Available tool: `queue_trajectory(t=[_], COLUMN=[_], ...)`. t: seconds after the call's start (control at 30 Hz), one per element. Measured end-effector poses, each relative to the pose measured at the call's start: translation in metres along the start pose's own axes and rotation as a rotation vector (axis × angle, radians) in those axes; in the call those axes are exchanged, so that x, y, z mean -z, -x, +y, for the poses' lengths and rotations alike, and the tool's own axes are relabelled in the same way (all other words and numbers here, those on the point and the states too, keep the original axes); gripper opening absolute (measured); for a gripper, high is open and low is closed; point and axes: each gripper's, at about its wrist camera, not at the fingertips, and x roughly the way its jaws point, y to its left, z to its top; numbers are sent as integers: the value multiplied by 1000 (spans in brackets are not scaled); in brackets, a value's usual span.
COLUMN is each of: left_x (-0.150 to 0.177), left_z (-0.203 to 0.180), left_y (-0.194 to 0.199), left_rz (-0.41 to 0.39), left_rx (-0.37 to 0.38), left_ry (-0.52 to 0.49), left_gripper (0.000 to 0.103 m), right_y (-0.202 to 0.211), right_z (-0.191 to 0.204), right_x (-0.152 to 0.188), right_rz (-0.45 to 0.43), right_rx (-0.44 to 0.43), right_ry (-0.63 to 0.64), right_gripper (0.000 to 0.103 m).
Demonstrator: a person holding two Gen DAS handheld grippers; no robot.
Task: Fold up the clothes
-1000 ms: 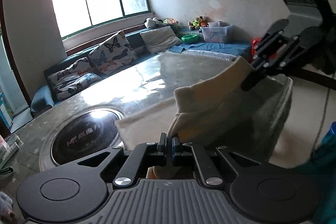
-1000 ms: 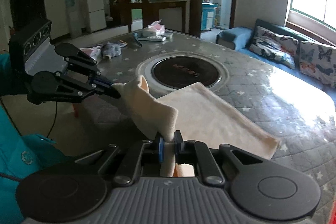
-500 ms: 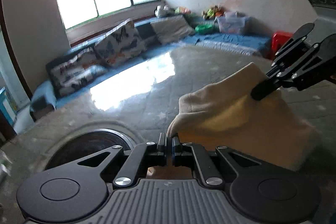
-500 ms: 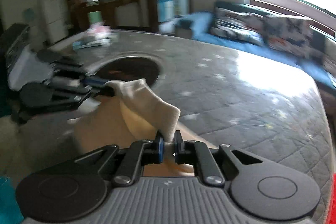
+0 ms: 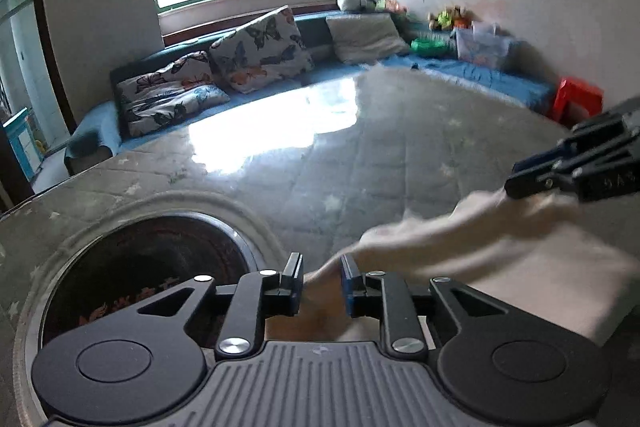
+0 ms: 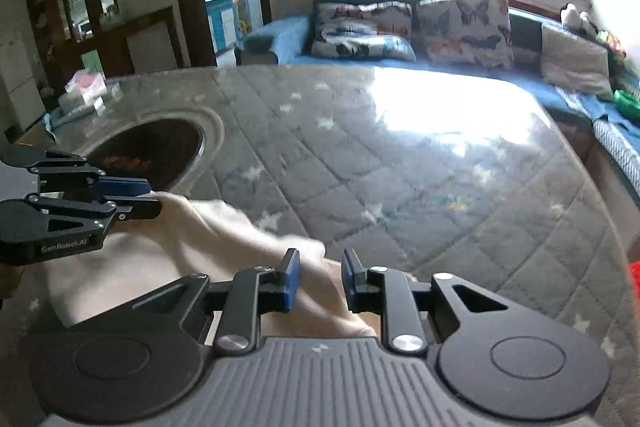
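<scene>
Quilted grey table (image 6: pixel 440 187) — cream cloth (image 6: pixel 224 227), inset round cooktop (image 5: pixel 136 267).

One cream garment (image 5: pixel 472 247) on tabletop (image 5: pixel 360 155). Two tongs: left (image 5: pixel 320 281), right (image 6: pixel 318 277). One round black inset (image 5: pixel 148 267) in tabletop. Beyond tabletop: three butterfly cushions (image 5: pixel 260 51), one plain pillow (image 5: pixel 364 37), one red stool (image 5: pixel 578 99), one clear storage bin (image 5: pixel 482 45).

Cream cloth (image 5: pixel 472 247): smeared by motion blur, near end hidden under my left gripper (image 5: pixel 320 281). My right gripper (image 5: pixel 532 175): body cut off at frame edge. Shelf toys (image 5: pixel 448 19): too blurred to identify.
</scene>
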Motion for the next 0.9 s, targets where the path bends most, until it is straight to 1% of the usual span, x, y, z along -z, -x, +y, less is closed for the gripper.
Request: queue_trajectory(t=[0.03, 0.1, 0.13, 0.23, 0.3, 0.37, 0.47, 0.63, 0.73, 0.83, 0.9], left_x=[-2, -7, -8, -11, -12, -11, -9, -6, -7, -8, -8], left_z=[-1, -6, -9, -15, -12, -9, -7, -8, -9, -10, -10], left_y=[3, 1, -2, -14, -27, -36, -40, -40, -40, -41, -41], left_rz=[-9, -2, 4, 24, 54, 88, 96, 95, 93, 93, 94], left_rx=[20, 71, 84, 93, 82, 74, 68, 55, 50, 46, 45], left_ry=[13, 23, 22, 14, 30, 61, 78, 71, 70, 70, 71], left_gripper=[21, 21, 21, 19, 19, 19, 21, 22, 22, 22, 22], right_y=[4, 1, -3, -20, -31, -39, -39, -20, -2, 11, 18], right_z=[2, 9, 11, 12, 11, 12, 12, 11, 16, 21, 20], right_x=[-2, -3, -3, -3, -1, 1, -2, -2, 9, 25, 34], right_rz=[-7, 3, 13, 38, 57, 49, 47, 43, 52, 55, 43], right_rx=[-11, -28, -29, -16, 5, 18, 25, 21, 8, 28, 63], right_ry=[2, 8, 16, -6, -20, 3, 11, 38, 71, 97, 99], right_gripper=[20, 19, 17, 15, 15, 14, 13, 14, 14, 14, 14])
